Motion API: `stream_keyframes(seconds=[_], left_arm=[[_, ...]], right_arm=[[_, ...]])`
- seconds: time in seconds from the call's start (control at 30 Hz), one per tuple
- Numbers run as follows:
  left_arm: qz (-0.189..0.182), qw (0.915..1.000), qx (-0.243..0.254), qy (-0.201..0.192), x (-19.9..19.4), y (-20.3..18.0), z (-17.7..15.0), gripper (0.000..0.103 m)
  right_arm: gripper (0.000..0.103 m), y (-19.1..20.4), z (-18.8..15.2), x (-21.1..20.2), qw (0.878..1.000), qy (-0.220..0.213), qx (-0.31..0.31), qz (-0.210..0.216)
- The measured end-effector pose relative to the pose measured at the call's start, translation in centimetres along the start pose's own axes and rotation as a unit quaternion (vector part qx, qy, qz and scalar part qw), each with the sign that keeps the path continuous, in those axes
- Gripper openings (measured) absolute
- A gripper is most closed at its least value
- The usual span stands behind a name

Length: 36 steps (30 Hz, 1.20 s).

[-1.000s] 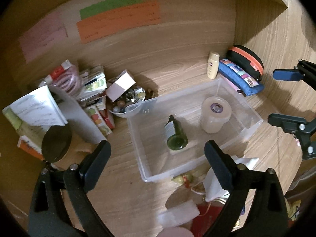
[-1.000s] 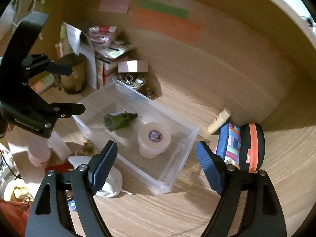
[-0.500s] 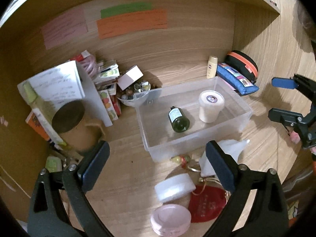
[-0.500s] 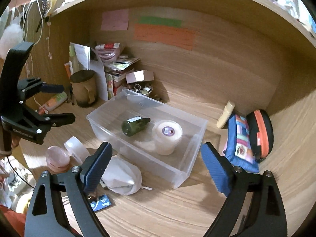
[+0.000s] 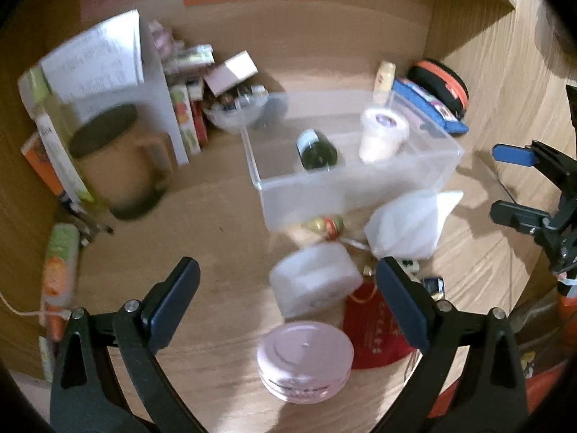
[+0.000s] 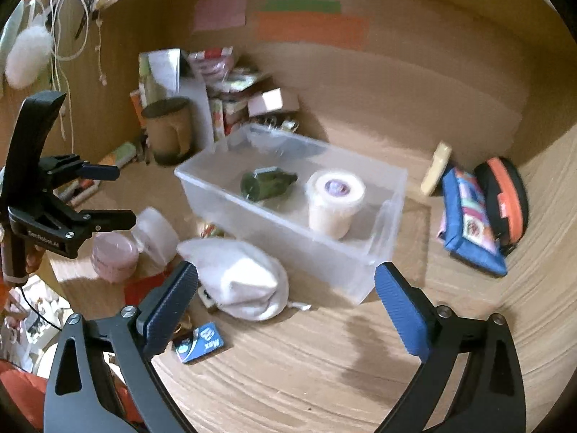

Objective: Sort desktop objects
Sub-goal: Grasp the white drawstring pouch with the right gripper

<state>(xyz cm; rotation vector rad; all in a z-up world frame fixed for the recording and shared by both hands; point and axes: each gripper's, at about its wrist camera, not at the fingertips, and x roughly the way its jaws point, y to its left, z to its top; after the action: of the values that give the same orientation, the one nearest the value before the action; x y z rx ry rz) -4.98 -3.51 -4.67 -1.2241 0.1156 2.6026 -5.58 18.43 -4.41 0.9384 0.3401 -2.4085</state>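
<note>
A clear plastic bin [image 5: 360,187] [image 6: 288,238] holds a green bottle [image 5: 317,149] [image 6: 265,184] on its side and a cream tape roll [image 5: 382,137] [image 6: 333,202]. In front of the bin lie a white round jar [image 5: 313,281] [image 6: 157,234], a pink jar [image 5: 304,357] [image 6: 113,252], a red pouch [image 5: 375,328] and a white cloth pouch [image 5: 407,227] [image 6: 241,278]. My left gripper [image 5: 286,278] [image 6: 115,195] hangs open above the two jars, touching neither. My right gripper [image 6: 285,281] [image 5: 505,184] is over the white pouch, its jaws opening, with nothing pressed between them.
A brown mug [image 5: 108,155], upright books and a bowl of small items [image 5: 236,112] crowd the back left corner. A cream tube [image 6: 436,167], blue pencil case [image 6: 468,223] and black-orange case [image 6: 505,195] lie right of the bin. A blue card [image 6: 198,342] lies near the front.
Both grippers have drawn back from the bin and sunk toward the desk; the jars and red pouch have come under the left one. The right jaws have spread wider.
</note>
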Motion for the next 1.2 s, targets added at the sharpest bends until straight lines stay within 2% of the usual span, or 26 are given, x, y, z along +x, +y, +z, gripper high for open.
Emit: stream_keyframes(seconds=[0.17, 0.4, 0.63, 0.7, 0.77, 0.83, 0.97, 1.13, 1.2], left_arm=[[-0.010, 0.9996, 0.010, 0.025, 1.7, -0.5, -1.1, 0.099], [-0.033, 0.9984, 0.000, 0.046, 3.7, -0.4, -1.0, 0.099], [-0.036, 0.9985, -0.014, 0.038, 4.4, 0.1, -0.8, 0.098], [-0.034, 0.9988, -0.012, 0.033, 4.4, 0.1, -0.7, 0.095], [-0.038, 0.9987, -0.006, 0.034, 4.4, 0.0, -0.7, 0.086], [-0.039, 0.9985, 0.000, 0.038, 4.6, -0.3, -0.8, 0.081], [-0.036, 0.9985, 0.009, 0.039, 4.9, -0.8, -0.7, 0.069], [-0.036, 0.9987, 0.010, 0.033, 5.0, -0.7, -0.7, 0.069], [-0.037, 0.9988, 0.007, 0.032, 5.1, -0.6, -0.6, 0.069]], right_arm=[[0.098, 1.0, -1.2, 2.2, 0.999, 0.025, -0.002, 0.022], [0.098, 1.4, -1.9, 5.3, 0.997, 0.064, 0.009, 0.044], [0.098, 1.5, -1.8, 8.0, 0.993, 0.090, 0.017, 0.069], [0.098, 1.6, -1.7, 8.5, 0.993, 0.089, 0.017, 0.076], [0.097, 1.7, -1.5, 8.9, 0.993, 0.086, 0.017, 0.078], [0.096, 1.7, -1.3, 9.3, 0.992, 0.088, 0.019, 0.085], [0.084, 1.8, -1.1, 9.9, 0.991, 0.091, 0.022, 0.093], [0.077, 1.9, -1.1, 9.7, 0.993, 0.077, 0.016, 0.084], [0.071, 2.0, -1.1, 9.6, 0.994, 0.071, 0.012, 0.079]])
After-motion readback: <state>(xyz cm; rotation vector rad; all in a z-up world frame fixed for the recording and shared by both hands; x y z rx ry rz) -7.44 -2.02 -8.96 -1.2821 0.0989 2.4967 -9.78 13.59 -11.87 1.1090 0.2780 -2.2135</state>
